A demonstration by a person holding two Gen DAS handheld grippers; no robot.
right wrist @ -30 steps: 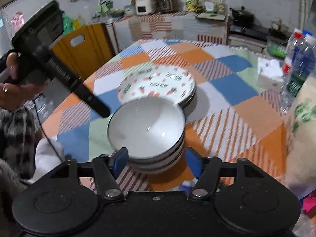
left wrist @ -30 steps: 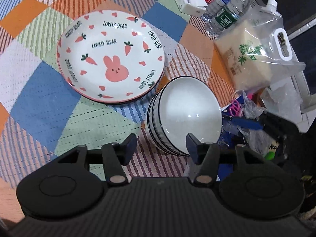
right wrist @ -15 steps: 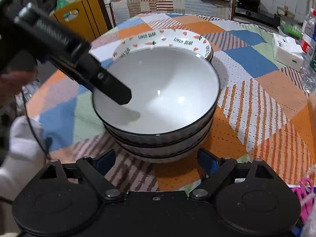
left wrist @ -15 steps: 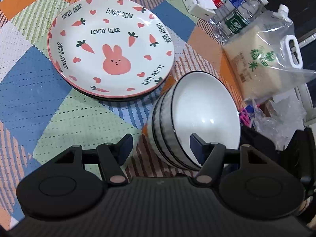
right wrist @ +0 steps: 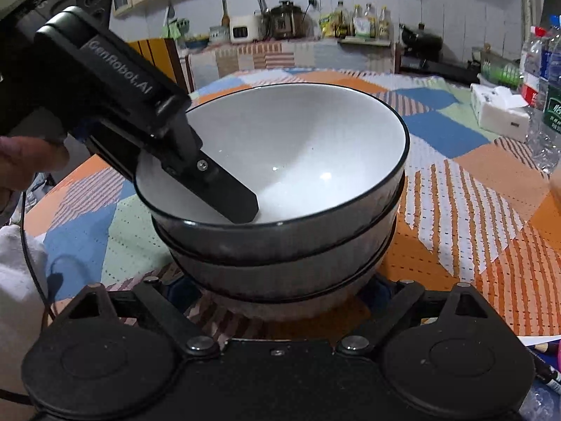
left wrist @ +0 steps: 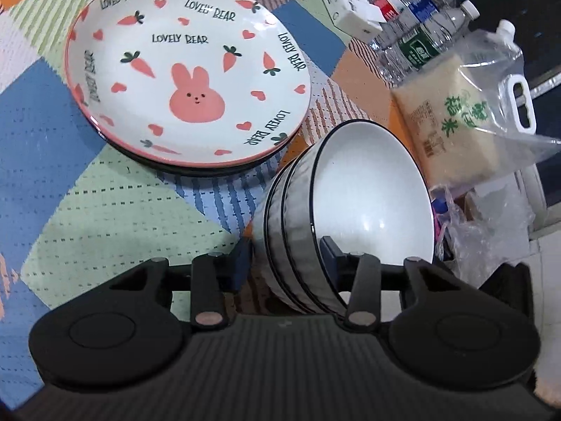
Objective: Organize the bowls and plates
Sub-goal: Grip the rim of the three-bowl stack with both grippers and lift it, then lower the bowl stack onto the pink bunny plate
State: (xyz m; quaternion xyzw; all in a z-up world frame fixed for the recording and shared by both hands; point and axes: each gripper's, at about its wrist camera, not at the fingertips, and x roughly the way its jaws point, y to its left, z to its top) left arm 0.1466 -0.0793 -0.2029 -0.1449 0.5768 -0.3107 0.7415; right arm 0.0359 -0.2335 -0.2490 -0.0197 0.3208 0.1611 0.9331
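A stack of white bowls with black rims [left wrist: 350,210] stands on the patchwork tablecloth; it fills the right wrist view [right wrist: 287,189]. My left gripper [left wrist: 285,258] straddles the stack's near rim, one finger inside the top bowl, one outside; the jaws look open around the wall. That inner finger [right wrist: 224,189] shows in the right wrist view. My right gripper [right wrist: 280,289] is open, with its fingers on either side of the stack's base. A stack of rabbit-and-carrot plates [left wrist: 186,73] lies beyond the bowls.
A bag of rice [left wrist: 463,115], water bottles [left wrist: 417,31] and a tissue box [left wrist: 350,10] stand at the table's right side. Crumpled plastic bags [left wrist: 487,224] lie at the edge. A kitchen counter [right wrist: 301,45] is behind the table.
Both grippers have moved in on the bowl stack. The left one's finger has gone over the rim into the top bowl; the right one's fingers now flank the base.
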